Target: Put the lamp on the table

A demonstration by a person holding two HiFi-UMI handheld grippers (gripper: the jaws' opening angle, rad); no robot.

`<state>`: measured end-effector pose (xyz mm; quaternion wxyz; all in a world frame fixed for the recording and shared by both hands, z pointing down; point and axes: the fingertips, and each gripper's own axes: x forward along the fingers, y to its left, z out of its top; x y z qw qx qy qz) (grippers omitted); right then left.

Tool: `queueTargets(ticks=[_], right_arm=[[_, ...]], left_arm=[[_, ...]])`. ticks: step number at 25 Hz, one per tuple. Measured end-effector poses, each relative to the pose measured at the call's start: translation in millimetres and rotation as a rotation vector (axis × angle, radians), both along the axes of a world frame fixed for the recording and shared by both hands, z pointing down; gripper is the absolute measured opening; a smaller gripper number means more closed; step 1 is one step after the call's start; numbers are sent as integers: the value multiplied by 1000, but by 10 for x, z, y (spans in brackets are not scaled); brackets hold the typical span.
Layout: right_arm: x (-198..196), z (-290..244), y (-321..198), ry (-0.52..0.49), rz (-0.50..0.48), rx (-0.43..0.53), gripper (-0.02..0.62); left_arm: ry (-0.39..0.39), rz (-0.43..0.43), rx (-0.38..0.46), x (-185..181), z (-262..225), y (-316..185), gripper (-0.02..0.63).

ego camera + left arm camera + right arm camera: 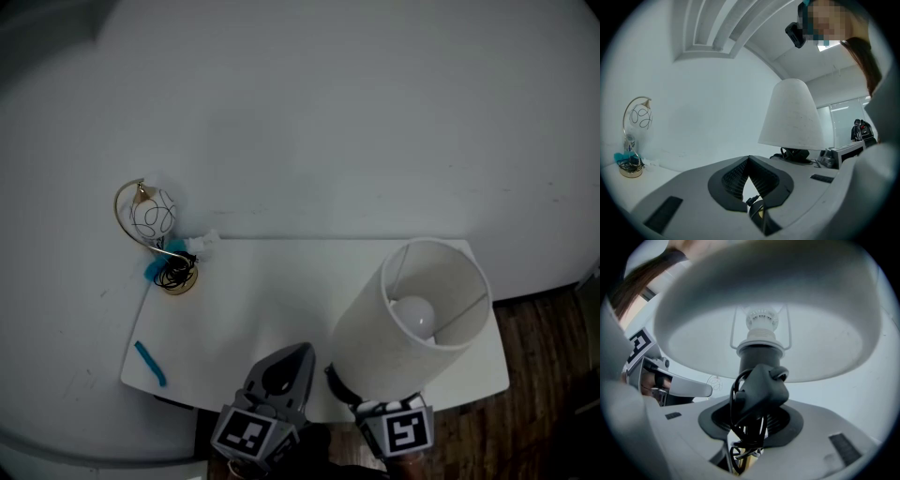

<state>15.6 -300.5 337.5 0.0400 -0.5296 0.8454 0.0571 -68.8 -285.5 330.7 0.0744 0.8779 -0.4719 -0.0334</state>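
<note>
The lamp has a white drum shade (412, 319) with a bulb (416, 316) showing inside it, and it hangs tilted over the right part of the white table (253, 309). My right gripper (757, 411) is shut on the lamp's black stem, where a bundled black cord and plug (759, 392) sit between the jaws. From the head view only its marker cube (403, 431) shows below the shade. My left gripper (298, 352) is shut with nothing in it, at the table's front edge, left of the lamp. The left gripper view shows the shade (792, 117) to the right of the touching tips (749, 158).
A small gold lamp with a round glass globe (155, 225) stands at the table's back left corner, with a black cord and a white plug beside its base. A blue strip (150, 364) lies near the front left corner. White wall lies behind, wooden floor (553, 375) to the right.
</note>
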Motion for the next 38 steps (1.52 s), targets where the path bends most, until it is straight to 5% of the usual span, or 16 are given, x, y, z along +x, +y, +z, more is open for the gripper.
queueTargets(ticks=[38], right_arm=[[-71,712,-658,46,-3,-13,147]], left_arm=[[-78,-6,18,72,453,-629,2]])
